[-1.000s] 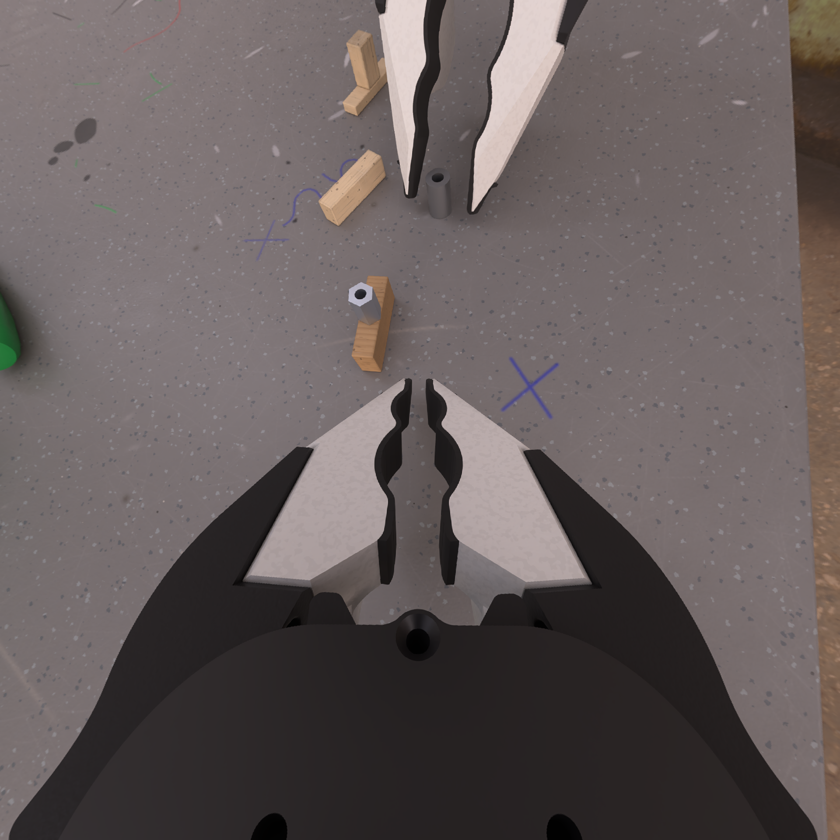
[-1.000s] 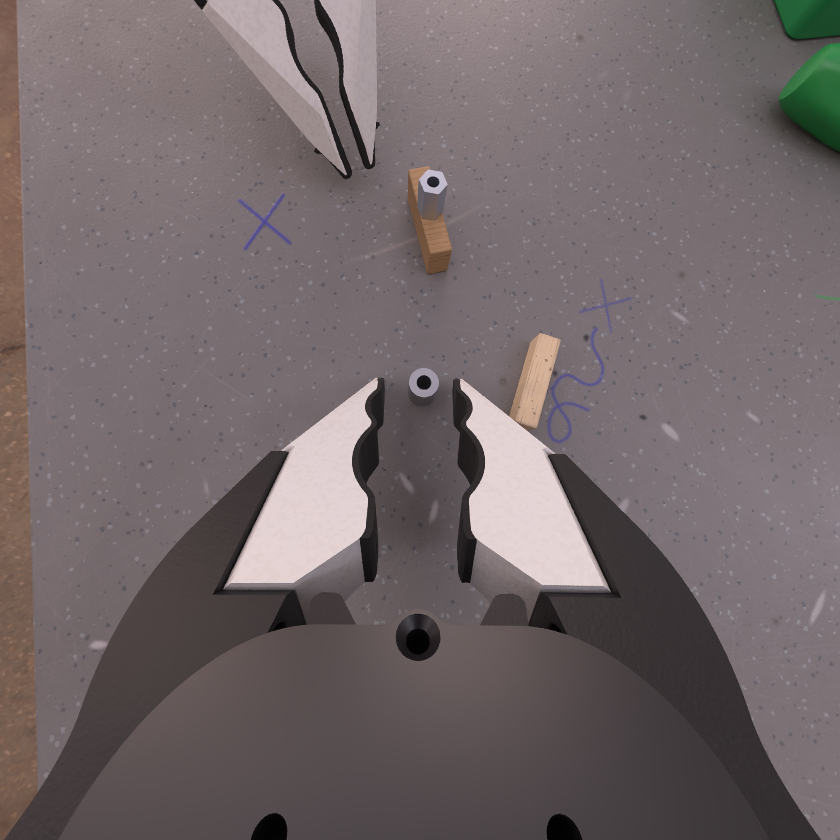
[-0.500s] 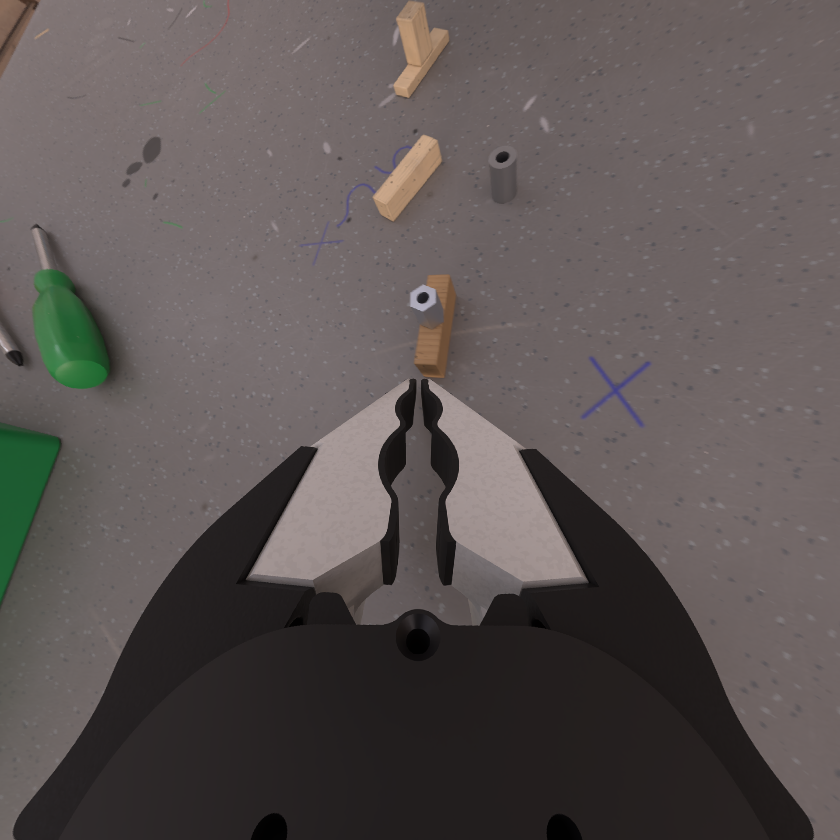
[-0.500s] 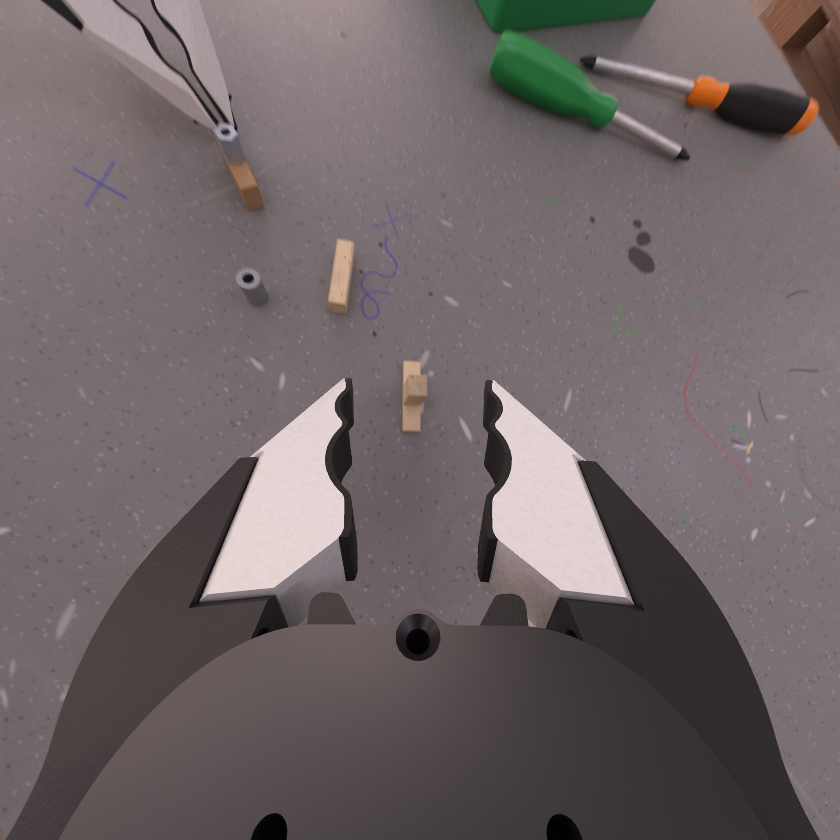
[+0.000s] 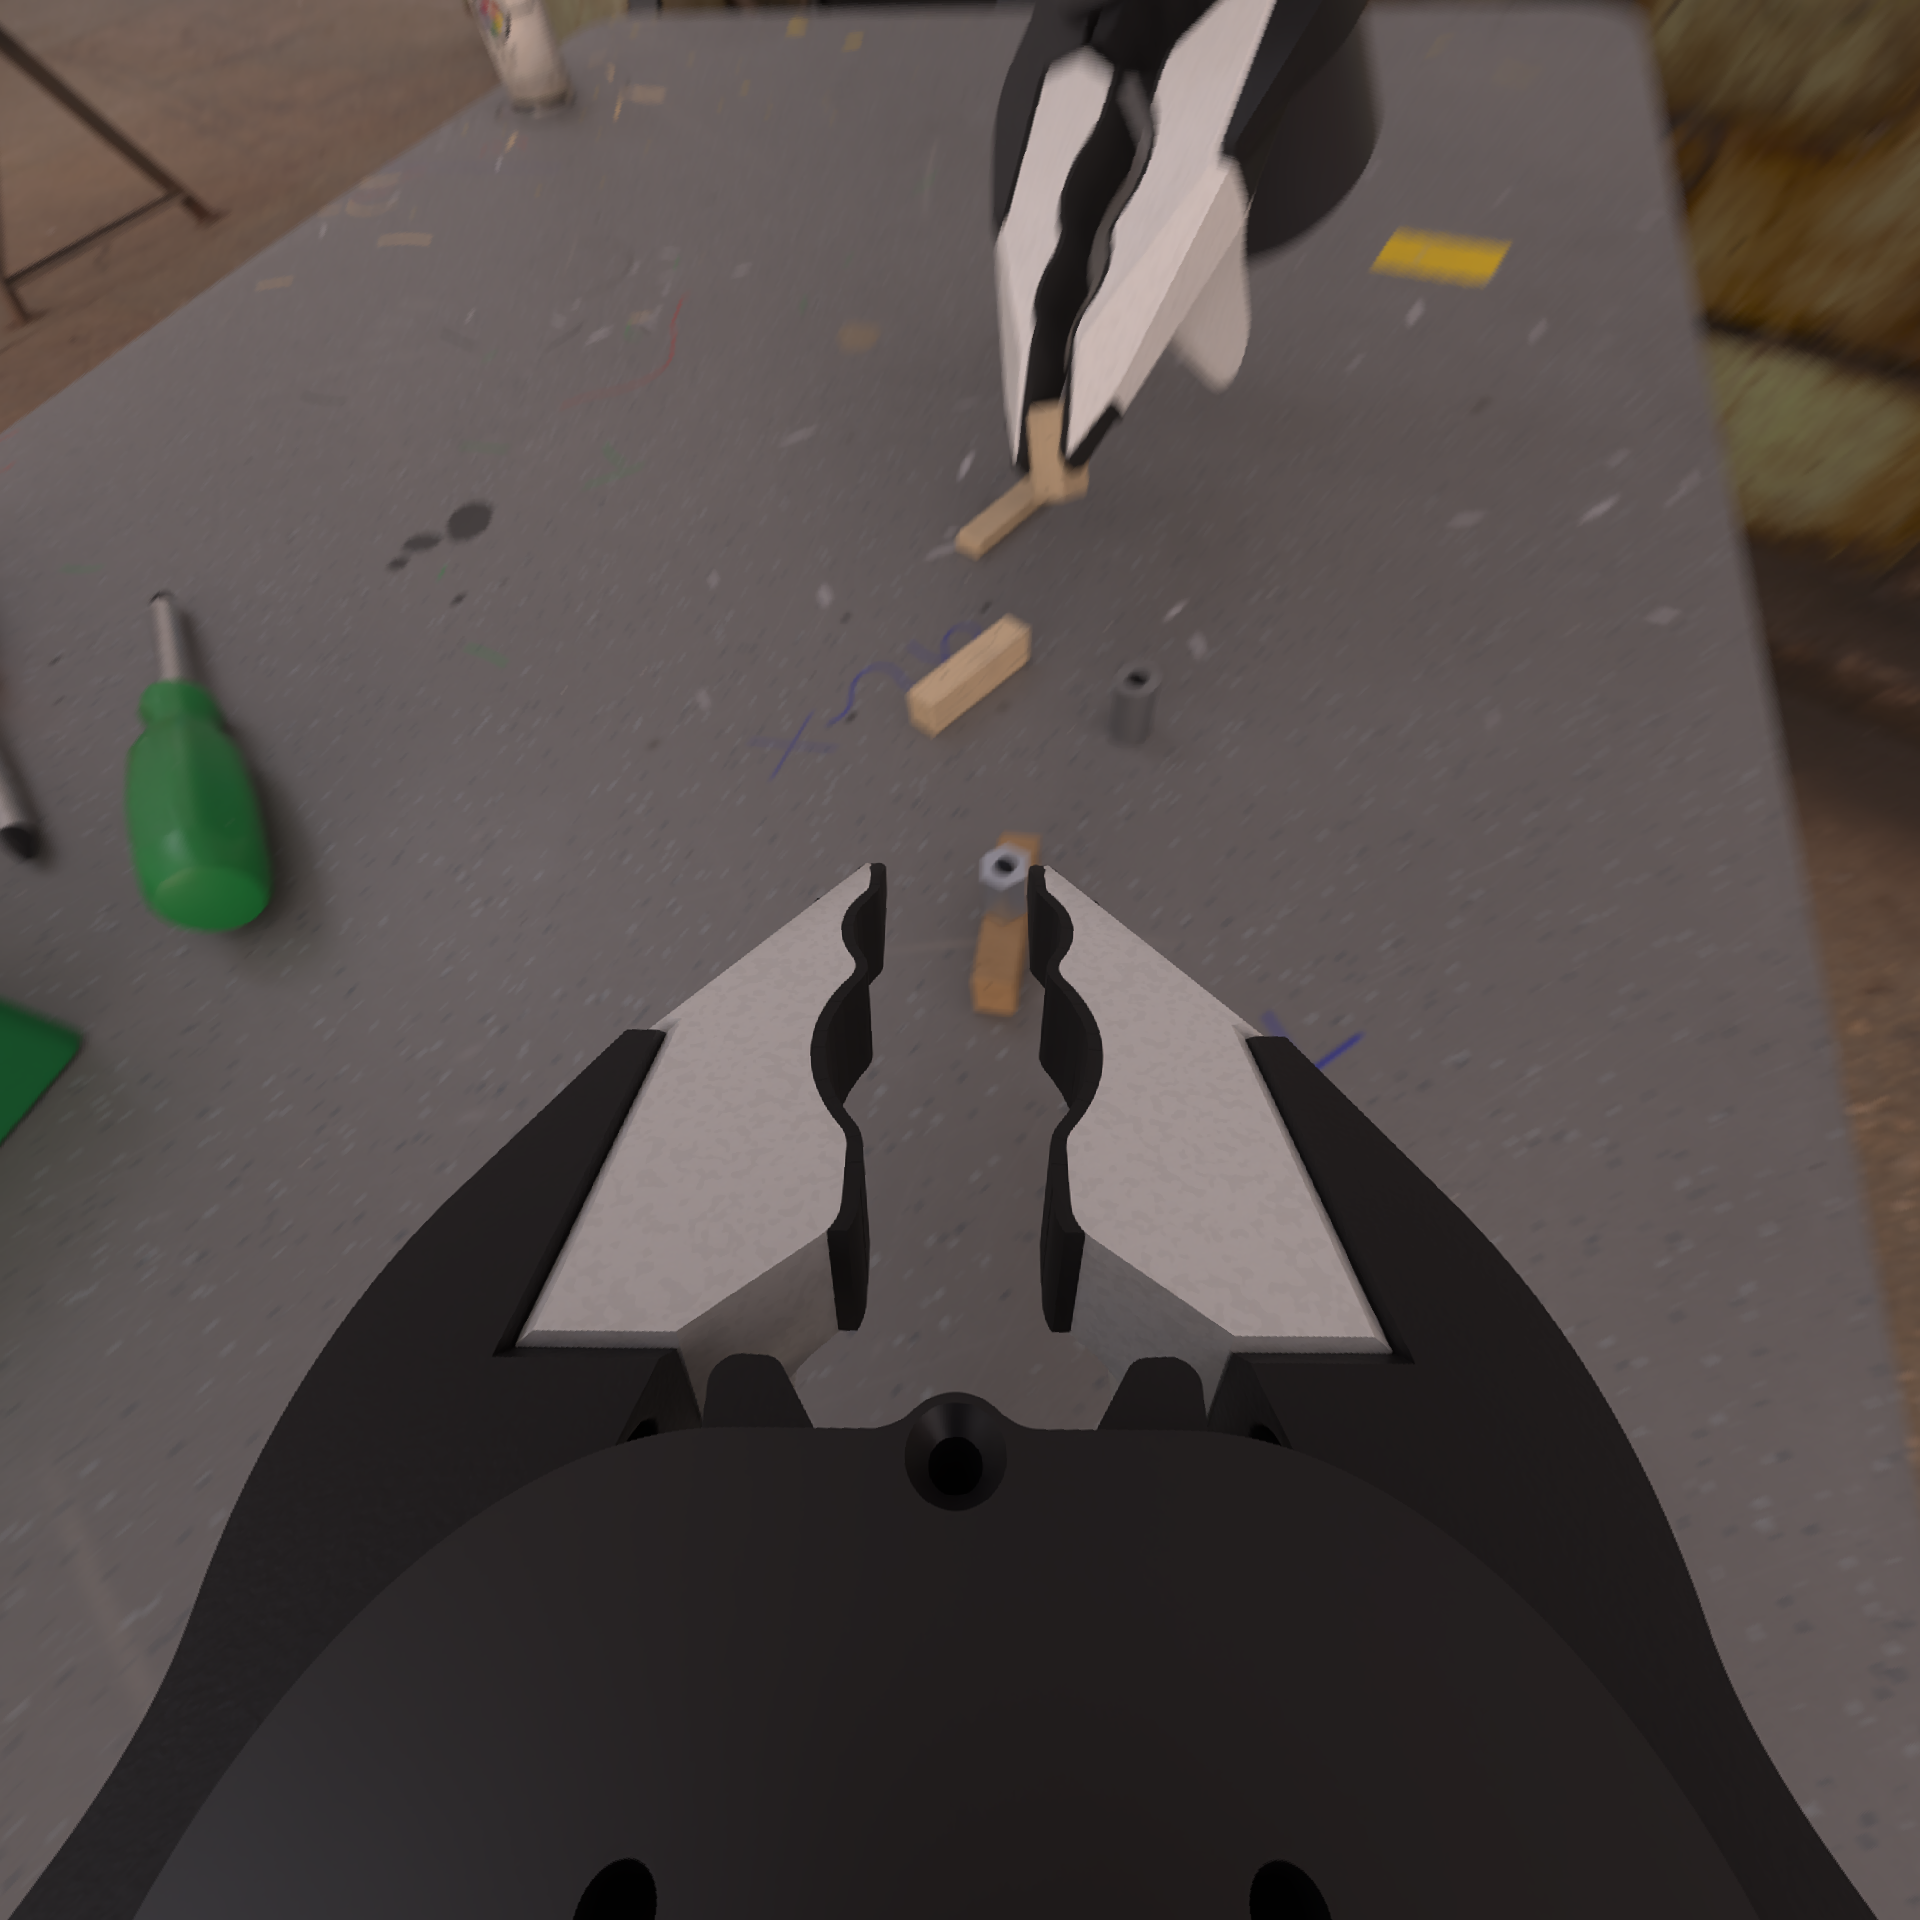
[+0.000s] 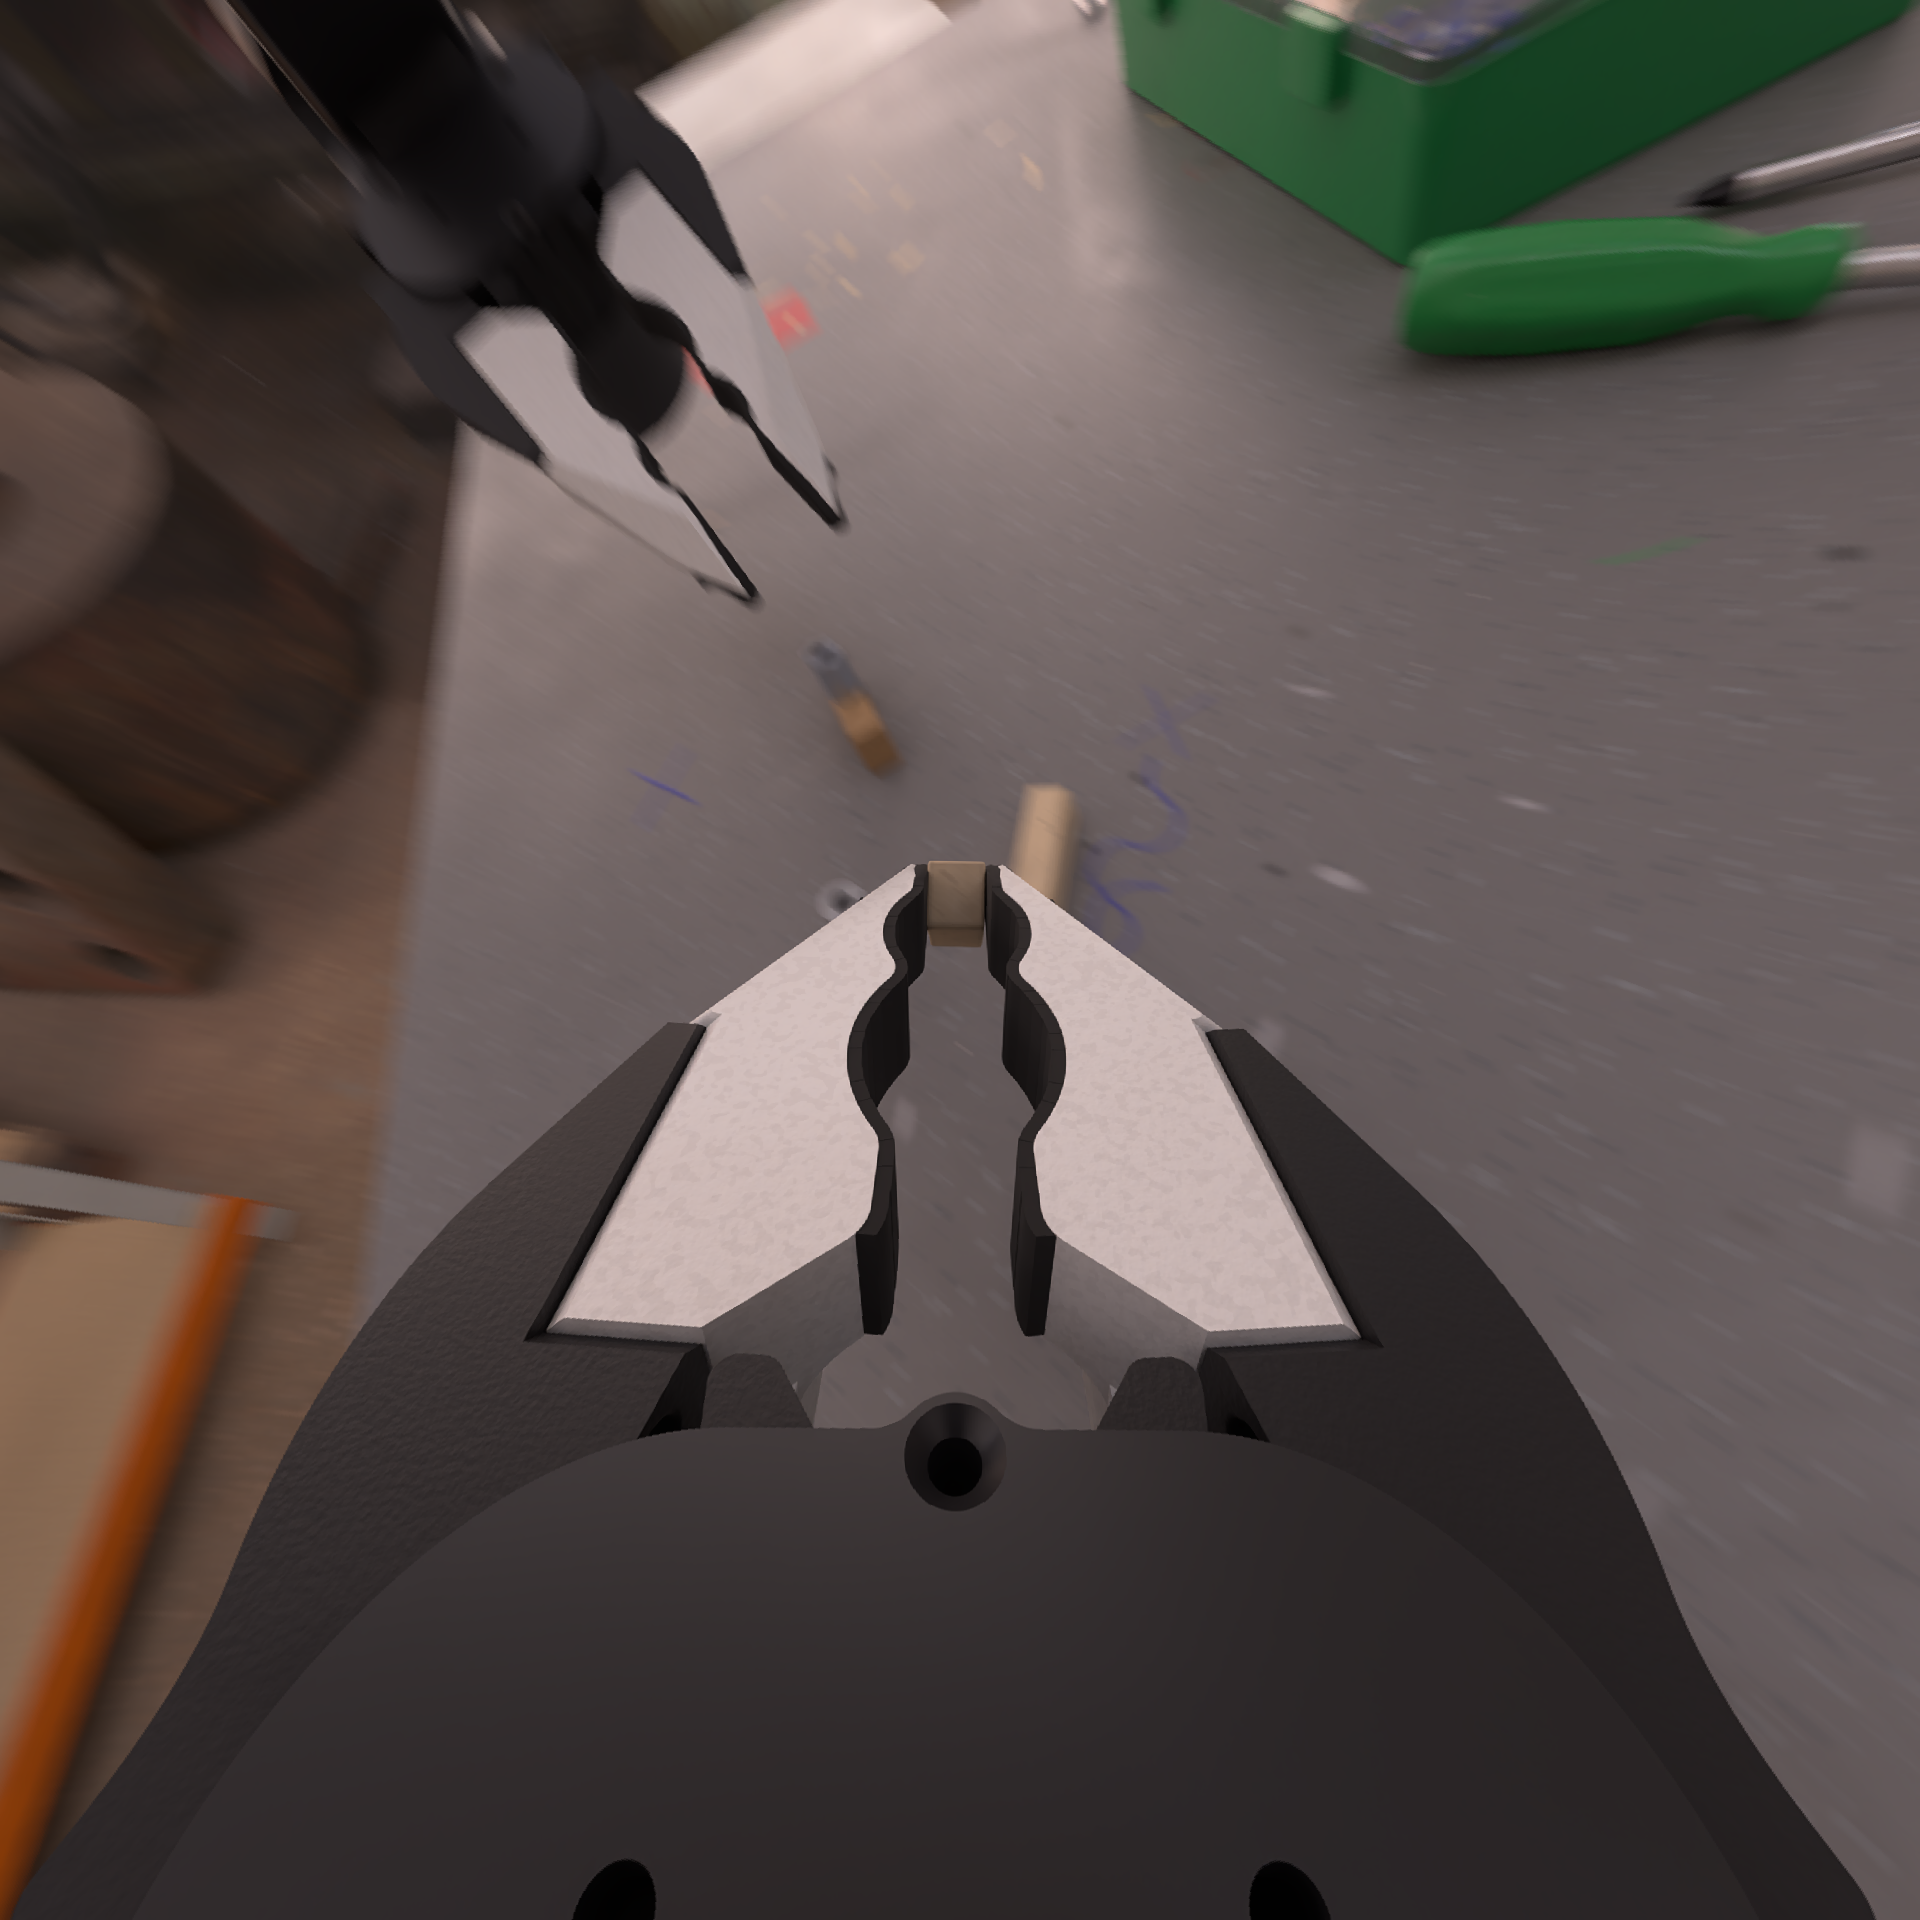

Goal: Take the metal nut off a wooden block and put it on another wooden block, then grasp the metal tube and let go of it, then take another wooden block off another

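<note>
Worktop [image 5: 1558,935] lay bare toward its right edge. Right gripper [image 6: 956,883] was clenched on the upper wooden block [image 6: 956,902]. Left gripper [image 5: 956,883] stood released, metal nut [image 5: 1003,864] between its tips.

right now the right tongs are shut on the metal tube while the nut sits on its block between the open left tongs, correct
Not quite: the right tongs are shut on a small wooden block, not the metal tube, which stands free on the table in the left wrist view. The right wrist view shows the block pinched at the tips. The nut does sit on its block between the open left tongs.
</note>
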### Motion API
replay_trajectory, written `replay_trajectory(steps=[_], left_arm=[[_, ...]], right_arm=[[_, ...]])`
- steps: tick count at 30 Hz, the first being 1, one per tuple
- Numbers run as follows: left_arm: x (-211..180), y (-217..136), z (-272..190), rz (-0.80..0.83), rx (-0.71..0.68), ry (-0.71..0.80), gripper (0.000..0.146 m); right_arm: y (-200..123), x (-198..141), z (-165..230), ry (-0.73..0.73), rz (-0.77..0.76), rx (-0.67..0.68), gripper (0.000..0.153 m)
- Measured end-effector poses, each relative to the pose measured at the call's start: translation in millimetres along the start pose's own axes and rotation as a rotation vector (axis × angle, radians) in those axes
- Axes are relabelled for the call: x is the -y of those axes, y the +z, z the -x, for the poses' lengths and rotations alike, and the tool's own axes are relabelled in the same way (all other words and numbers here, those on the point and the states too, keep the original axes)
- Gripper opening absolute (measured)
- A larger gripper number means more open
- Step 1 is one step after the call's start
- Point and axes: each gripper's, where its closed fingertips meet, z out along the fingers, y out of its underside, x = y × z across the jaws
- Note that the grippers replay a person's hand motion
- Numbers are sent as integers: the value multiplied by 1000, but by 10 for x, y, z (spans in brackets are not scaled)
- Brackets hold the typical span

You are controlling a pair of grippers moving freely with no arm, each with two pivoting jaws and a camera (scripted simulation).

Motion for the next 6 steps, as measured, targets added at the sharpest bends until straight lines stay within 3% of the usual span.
replay_trajectory(steps=[2, 6], left_arm=[[146, 13, -140, -65, -51, -29, 27], [364, 38, -370, -160, -126, -89, 26]], right_arm=[[129, 106, 201, 118, -62, 132, 10], [367, 184, 443, 295, -78, 267, 10]])
